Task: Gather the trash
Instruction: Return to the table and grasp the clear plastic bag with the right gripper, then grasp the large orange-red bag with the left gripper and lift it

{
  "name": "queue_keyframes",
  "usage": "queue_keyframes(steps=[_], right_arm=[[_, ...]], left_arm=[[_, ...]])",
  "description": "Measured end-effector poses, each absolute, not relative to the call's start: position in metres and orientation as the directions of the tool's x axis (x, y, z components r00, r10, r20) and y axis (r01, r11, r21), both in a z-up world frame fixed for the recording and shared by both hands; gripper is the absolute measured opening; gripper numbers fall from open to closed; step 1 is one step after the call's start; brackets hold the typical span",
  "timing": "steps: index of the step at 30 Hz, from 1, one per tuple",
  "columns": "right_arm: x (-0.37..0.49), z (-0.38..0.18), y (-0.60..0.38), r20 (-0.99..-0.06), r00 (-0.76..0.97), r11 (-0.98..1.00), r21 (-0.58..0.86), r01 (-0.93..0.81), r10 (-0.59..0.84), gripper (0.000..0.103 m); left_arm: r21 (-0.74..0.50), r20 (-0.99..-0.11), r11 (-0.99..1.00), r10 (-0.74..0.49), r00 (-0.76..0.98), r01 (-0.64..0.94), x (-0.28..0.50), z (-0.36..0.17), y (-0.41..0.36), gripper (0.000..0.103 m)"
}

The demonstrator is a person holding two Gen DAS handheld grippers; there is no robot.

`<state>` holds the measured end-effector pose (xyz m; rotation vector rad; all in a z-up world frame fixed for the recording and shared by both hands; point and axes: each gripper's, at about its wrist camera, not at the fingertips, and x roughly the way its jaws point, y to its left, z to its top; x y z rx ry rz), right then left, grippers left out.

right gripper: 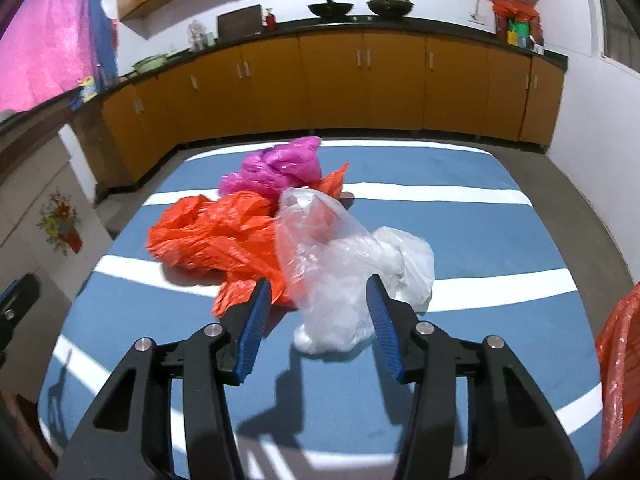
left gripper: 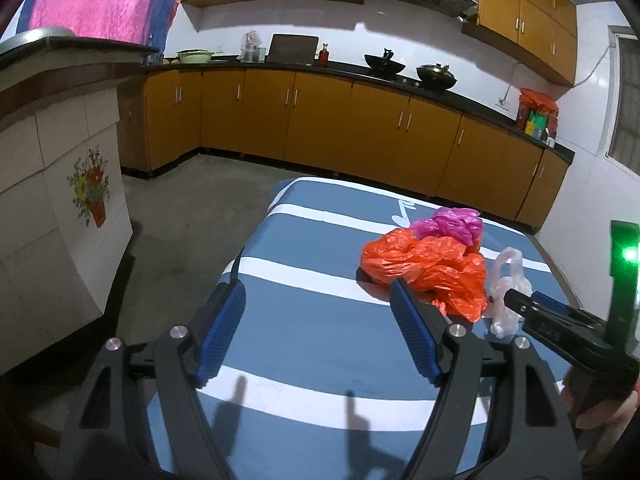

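Observation:
A table with a blue-and-white striped cloth [left gripper: 320, 320] carries a heap of crumpled plastic bags. An orange bag [right gripper: 208, 232] lies in front of a pink bag [right gripper: 280, 168], and a clear bag [right gripper: 332, 248] lies to their right. My right gripper [right gripper: 318, 280] is open and straddles the near end of the clear bag, with a gap left at its left pad. In the left wrist view it [left gripper: 520, 296] reaches into the clear bag [left gripper: 508, 276] from the right. My left gripper [left gripper: 316, 286] is open and empty over the cloth, its right finger beside the orange bag [left gripper: 424, 268].
More orange plastic [right gripper: 618, 360] hangs at the right edge of the right wrist view. Wooden cabinets [left gripper: 320, 120] and a dark counter with two woks [left gripper: 436, 74] run behind the table. A tiled counter with a flower decal [left gripper: 90, 188] stands to the left, across grey floor [left gripper: 192, 216].

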<state>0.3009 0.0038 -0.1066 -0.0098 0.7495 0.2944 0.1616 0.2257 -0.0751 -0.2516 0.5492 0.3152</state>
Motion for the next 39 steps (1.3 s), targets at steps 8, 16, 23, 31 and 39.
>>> queue_keyframes(steps=[8,16,23,31,39], right_arm=[[0.309,-0.121,0.002,-0.71,0.675,0.967,0.032,-0.251,0.199,0.008],[0.3,-0.118,-0.037,-0.701,0.687,0.976,0.057,-0.211,0.19,0.005],[0.298,-0.118,-0.055,-0.707,0.682,0.978,0.068,-0.196,0.186,0.005],[0.3,-0.12,-0.059,-0.708,0.676,0.974,0.077,-0.211,0.203,0.005],[0.297,-0.119,-0.06,-0.706,0.677,0.974,0.083,-0.212,0.207,0.005]], left_arm=[[-0.149,-0.557,0.936,0.186,0.809,-0.318,0.185,-0.079,0.212,0.073],[-0.135,-0.586,0.964,0.11,0.803,-0.23,0.232,-0.088,0.195,0.073],[-0.159,-0.657,0.961,0.067,0.751,-0.225,0.291,-0.103,0.205,0.073],[-0.163,-0.723,0.969,0.012,0.691,-0.187,0.322,-0.124,0.205,0.053],[-0.143,-0.72,0.98,-0.005,0.693,-0.142,0.318,-0.128,0.195,0.018]])
